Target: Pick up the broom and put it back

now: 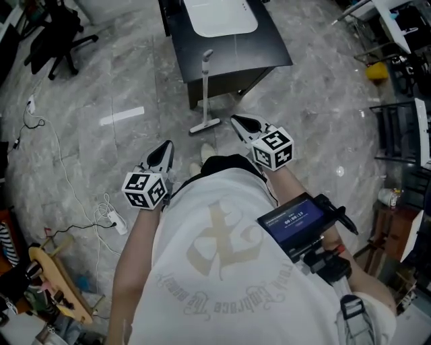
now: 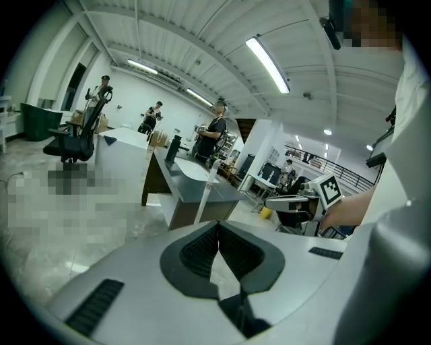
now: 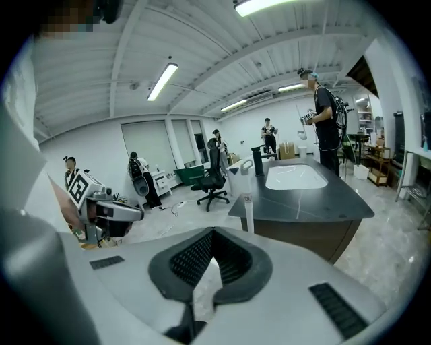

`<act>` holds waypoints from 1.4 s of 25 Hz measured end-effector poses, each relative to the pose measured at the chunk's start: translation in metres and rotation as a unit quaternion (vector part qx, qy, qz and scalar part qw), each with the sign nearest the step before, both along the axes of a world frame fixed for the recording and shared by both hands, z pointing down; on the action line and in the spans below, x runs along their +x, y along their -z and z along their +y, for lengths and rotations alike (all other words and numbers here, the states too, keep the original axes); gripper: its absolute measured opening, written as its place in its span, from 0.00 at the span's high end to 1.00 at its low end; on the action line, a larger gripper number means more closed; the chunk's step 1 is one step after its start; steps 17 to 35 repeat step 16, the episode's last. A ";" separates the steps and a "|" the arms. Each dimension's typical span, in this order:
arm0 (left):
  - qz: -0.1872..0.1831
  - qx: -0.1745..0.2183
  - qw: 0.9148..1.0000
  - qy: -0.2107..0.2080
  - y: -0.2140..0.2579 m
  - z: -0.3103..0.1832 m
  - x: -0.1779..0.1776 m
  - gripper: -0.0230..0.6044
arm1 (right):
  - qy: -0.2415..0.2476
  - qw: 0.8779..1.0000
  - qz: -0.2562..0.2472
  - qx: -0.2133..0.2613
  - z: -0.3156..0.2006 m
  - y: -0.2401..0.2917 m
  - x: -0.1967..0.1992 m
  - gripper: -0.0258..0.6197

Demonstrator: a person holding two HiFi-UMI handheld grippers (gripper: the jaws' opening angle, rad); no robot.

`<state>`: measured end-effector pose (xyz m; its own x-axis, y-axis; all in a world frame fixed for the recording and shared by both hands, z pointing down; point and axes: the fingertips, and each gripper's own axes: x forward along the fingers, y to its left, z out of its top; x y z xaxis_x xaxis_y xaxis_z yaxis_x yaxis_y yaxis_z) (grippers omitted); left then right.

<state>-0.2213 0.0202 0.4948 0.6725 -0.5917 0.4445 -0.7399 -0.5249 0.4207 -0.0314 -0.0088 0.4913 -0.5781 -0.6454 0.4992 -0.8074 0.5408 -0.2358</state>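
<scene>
Propped upright against the dark grey counter (image 1: 269, 47), head on the marble floor (image 1: 121, 81): a slim white long-handled broom (image 1: 205, 94). Ahead of the left gripper (image 1: 166, 146) and right gripper (image 1: 235, 120), touching neither, nearer the right. Both pinched together, gripping nothing.

**Grey marble floor, one dark counter**

The pale grey marble floor (image 1: 101, 155) is glossy. A dark counter (image 1: 273, 47) stands on it, with a white basin (image 1: 219, 17) set into its top. The broom (image 1: 205, 94) stands on the floor with its head flat on the tiles and its handle rising against the counter's near side. A black office chair (image 1: 54, 37) sits well apart from the counter. A white cable (image 1: 64, 168) trails across the tiles to a power strip (image 1: 116, 221).
</scene>
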 end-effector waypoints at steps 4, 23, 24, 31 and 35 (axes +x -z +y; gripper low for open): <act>0.003 -0.001 1.000 0.000 -0.002 0.003 0.000 0.94 | 0.003 1.000 -0.004 0.007 0.000 0.006 -0.002 0.93; 0.002 0.004 1.000 0.008 0.001 0.004 -0.008 0.94 | 0.017 1.000 -0.008 0.014 -0.001 0.012 -0.016 0.93; 0.002 0.004 1.000 0.008 0.001 0.004 -0.008 0.94 | 0.017 1.000 -0.008 0.014 -0.001 0.012 -0.016 0.93; 0.002 0.004 1.000 0.008 0.001 0.004 -0.008 0.94 | 0.017 1.000 -0.008 0.014 -0.001 0.012 -0.016 0.93; 0.002 0.004 1.000 0.008 0.001 0.004 -0.008 0.94 | 0.017 1.000 -0.008 0.014 -0.001 0.012 -0.016 0.93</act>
